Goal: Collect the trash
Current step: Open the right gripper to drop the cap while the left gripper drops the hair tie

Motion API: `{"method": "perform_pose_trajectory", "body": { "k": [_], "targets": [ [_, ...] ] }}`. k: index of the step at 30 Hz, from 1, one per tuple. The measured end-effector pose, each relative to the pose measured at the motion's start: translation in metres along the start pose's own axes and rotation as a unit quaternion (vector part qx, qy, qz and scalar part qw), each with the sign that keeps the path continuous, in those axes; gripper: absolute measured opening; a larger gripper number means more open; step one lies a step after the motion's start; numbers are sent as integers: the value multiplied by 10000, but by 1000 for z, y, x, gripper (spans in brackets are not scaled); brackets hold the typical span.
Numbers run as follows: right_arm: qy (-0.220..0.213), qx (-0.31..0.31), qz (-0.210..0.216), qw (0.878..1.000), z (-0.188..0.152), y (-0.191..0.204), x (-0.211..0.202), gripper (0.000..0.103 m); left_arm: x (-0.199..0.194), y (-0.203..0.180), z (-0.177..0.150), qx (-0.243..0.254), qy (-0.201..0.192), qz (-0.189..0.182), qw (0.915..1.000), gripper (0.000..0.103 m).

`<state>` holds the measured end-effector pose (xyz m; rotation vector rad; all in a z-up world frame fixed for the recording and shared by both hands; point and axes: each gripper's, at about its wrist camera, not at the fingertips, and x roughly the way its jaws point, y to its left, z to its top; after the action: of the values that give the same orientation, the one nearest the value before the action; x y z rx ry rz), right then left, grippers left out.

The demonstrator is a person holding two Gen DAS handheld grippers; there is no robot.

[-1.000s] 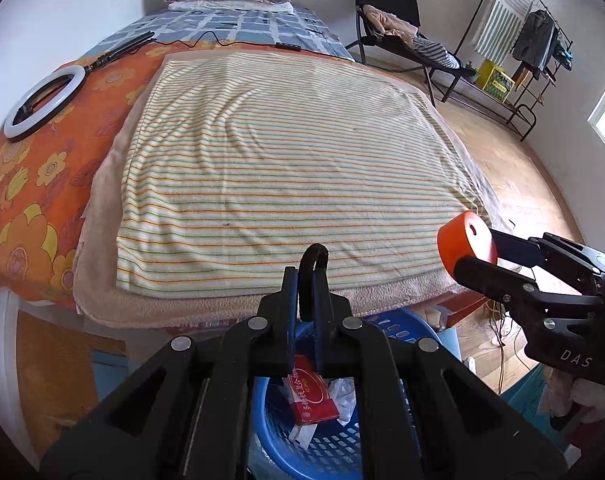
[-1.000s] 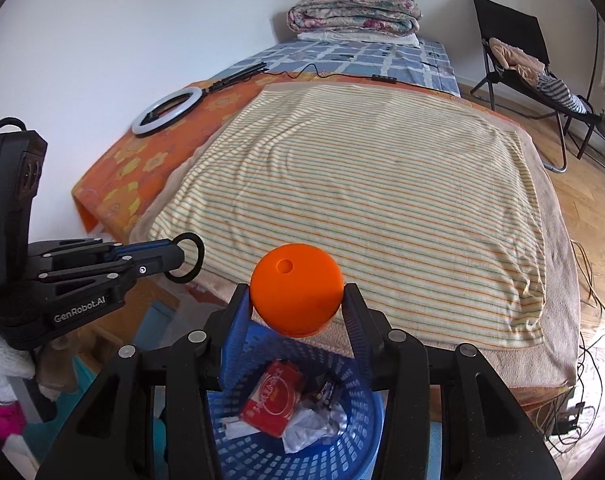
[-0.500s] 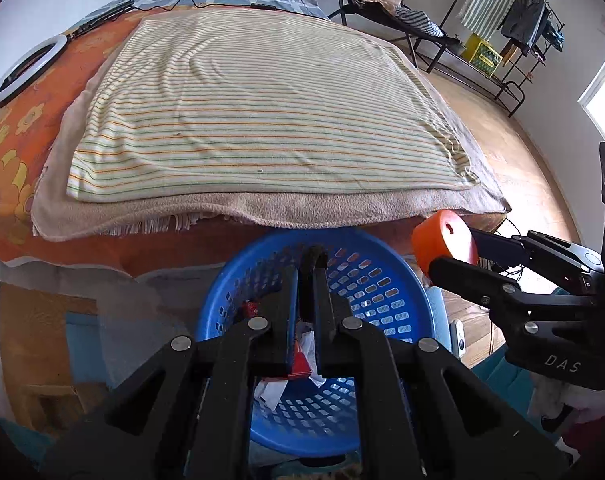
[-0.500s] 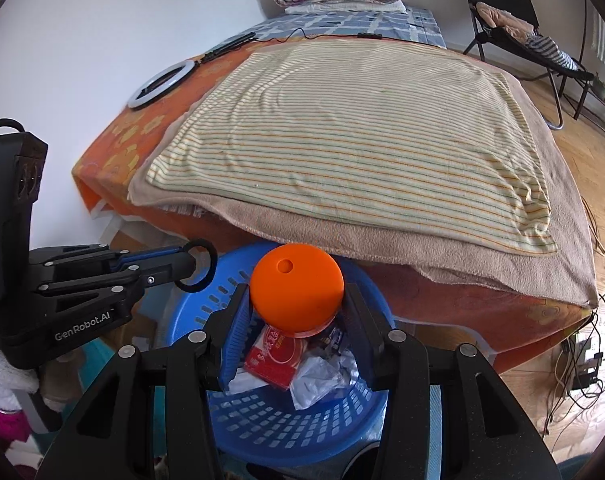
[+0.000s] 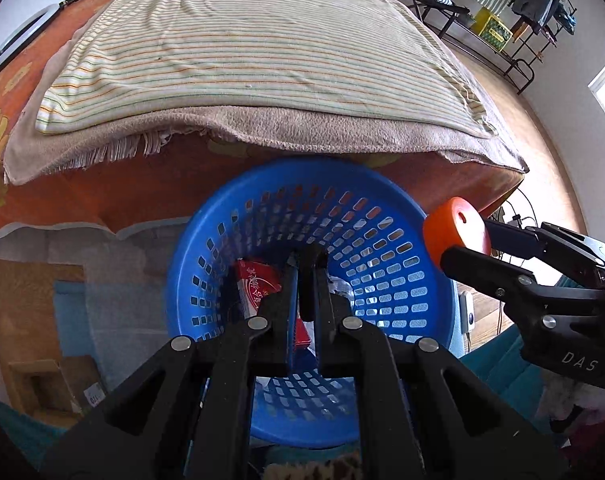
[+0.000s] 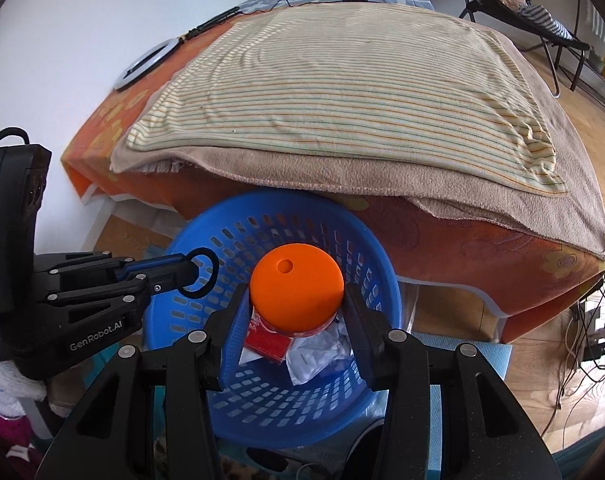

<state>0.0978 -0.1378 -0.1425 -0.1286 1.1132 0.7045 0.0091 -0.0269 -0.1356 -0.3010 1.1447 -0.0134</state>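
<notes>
Bedroom with wood floor; bed (image 6: 442, 256) draped in an orange floral sheet, a tan blanket and a striped cream cloth (image 6: 342, 92) on top. White ring light (image 6: 146, 65) lying on the orange sheet near the wall. Folding chair (image 6: 514, 0) and a clothes rack (image 5: 514, 20) farther back.

Blue perforated basket (image 5: 386, 264) standing on the floor just beside the foot of the bed, seen from above in both wrist views. Inside: a red packet (image 5: 258, 284) and crumpled clear plastic wrap (image 6: 318, 356) lying next to it at the bottom.

Left gripper (image 5: 306, 268) hovering over the basket opening, fingers nearly together and pinching a thin black ring (image 6: 200, 273), which juts out beyond the tips in the right wrist view.

Right gripper (image 6: 296, 300) also above the basket, toward its right side in the left wrist view, fingers spread moderately and clamped on the sides of an orange round cap (image 6: 296, 288) with a small hole near its edge. Cap and ring both held clear of the trash below.
</notes>
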Motion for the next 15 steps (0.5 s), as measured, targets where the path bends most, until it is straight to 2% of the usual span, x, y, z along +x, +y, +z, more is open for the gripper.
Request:
{"method": "perform_pose_trajectory", "body": {
  "k": [15],
  "targets": [
    [375, 86, -63, 9992, -8, -6, 26, 44, 27, 10, -10, -93, 328, 113, 9994, 5]
  ]
}}
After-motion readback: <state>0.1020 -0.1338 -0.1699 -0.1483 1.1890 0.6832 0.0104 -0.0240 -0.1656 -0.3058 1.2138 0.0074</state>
